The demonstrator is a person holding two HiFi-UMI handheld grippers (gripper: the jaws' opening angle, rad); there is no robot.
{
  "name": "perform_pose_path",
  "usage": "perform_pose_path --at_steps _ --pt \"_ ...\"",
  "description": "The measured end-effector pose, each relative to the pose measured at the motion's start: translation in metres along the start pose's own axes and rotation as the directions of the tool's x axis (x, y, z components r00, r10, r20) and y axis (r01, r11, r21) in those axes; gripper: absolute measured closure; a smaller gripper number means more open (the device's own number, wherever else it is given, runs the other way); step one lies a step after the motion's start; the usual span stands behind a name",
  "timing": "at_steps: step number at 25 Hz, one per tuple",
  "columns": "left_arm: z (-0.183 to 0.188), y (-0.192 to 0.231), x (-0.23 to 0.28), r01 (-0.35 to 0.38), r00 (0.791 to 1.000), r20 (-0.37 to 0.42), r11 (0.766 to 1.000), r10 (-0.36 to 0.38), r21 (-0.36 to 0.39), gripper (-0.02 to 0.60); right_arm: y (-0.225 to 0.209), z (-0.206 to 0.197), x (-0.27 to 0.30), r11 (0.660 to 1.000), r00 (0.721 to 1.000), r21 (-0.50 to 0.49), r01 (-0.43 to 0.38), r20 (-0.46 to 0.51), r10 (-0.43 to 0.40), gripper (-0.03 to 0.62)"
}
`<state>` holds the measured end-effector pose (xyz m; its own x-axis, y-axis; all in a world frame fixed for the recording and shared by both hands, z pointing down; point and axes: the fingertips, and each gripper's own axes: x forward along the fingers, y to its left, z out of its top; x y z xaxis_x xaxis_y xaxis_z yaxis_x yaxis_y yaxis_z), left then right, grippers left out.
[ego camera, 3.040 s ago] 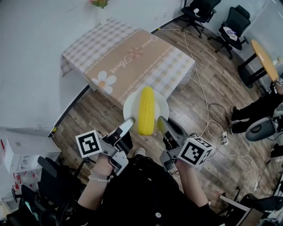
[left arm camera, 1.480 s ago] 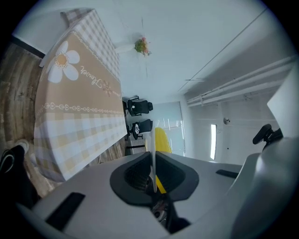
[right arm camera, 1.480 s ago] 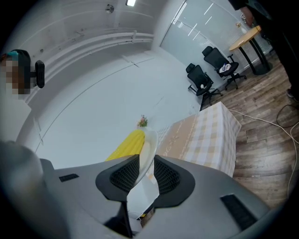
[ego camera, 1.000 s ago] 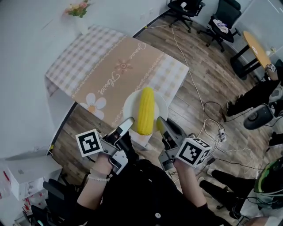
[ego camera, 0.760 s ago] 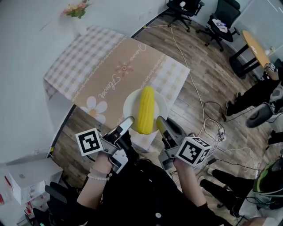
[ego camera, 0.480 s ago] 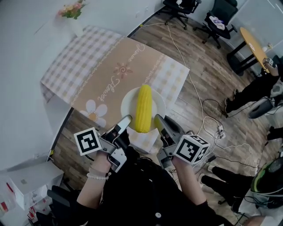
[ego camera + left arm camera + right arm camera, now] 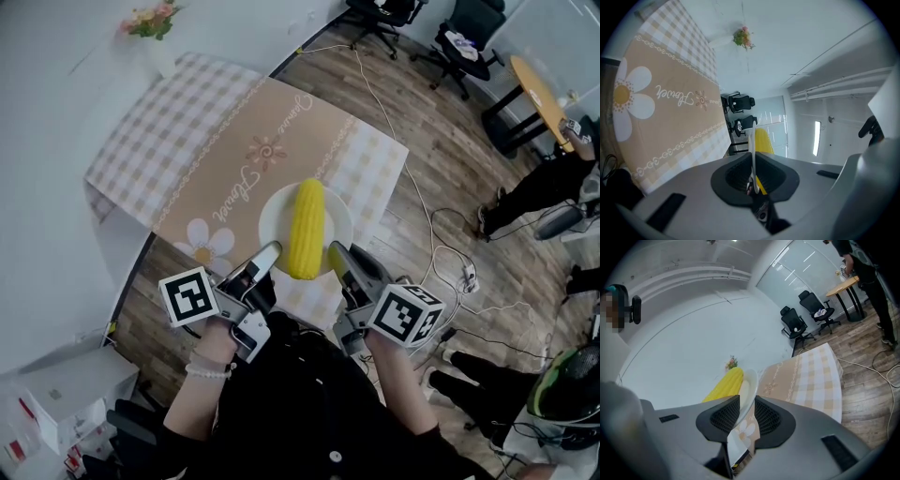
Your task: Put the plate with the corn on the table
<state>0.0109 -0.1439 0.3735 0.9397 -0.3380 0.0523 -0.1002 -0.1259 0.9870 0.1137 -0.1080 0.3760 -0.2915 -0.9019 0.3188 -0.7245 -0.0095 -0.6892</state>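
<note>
White plate (image 7: 273,221) holds one yellow corn cob (image 7: 307,228) lying lengthwise across it.

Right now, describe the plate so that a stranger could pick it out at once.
Find the table with the checked cloth and beige daisy runner. Over its near edge is a round white plate, its near rim pinched by the left tongs and right tongs. It alone carries a yellow corn cob.
</note>
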Motion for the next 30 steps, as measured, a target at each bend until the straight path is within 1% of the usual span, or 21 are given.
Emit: perform_pose_path --at_steps 6,10,13,16,22,30 --pt "0.003 0.007 0.001 -0.021 1.0 -0.022 1.0 0.021 0.015 0.554 -0.003 -0.002 0.004 1.0 1.0 -0.001 0.02 -0.003 -0.02 0.468" --pt "0.007 0.011 0.004 -0.019 0.999 -0.031 1.0 0.019 0.003 0.554 -0.005 -0.002 0.01 0.999 0.999 -0.009 0.036 -0.01 -0.036 0.467" --pt "0.01 0.018 0.006 -0.035 0.999 -0.032 0.999 0.035 0.007 0.555 -0.009 -0.003 0.015 0.999 0.999 -0.015 0.046 -0.024 -0.047 0.467" --pt "0.014 0.024 0.009 -0.047 0.999 -0.02 0.999 0.047 0.004 0.555 -0.012 -0.002 0.022 0.999 0.998 -0.021 0.043 -0.042 -0.044 0.468" --pt "0.01 0.034 0.014 -0.061 0.998 0.015 0.998 0.061 -0.034 0.555 -0.022 -0.001 0.026 0.999 0.995 -0.036 0.022 -0.094 -0.025 0.468" --pt "0.008 0.044 0.025 -0.081 0.994 0.071 0.996 0.083 -0.038 0.557 -0.037 0.001 0.034 0.998 0.987 -0.057 -0.012 -0.161 0.002 0.468"
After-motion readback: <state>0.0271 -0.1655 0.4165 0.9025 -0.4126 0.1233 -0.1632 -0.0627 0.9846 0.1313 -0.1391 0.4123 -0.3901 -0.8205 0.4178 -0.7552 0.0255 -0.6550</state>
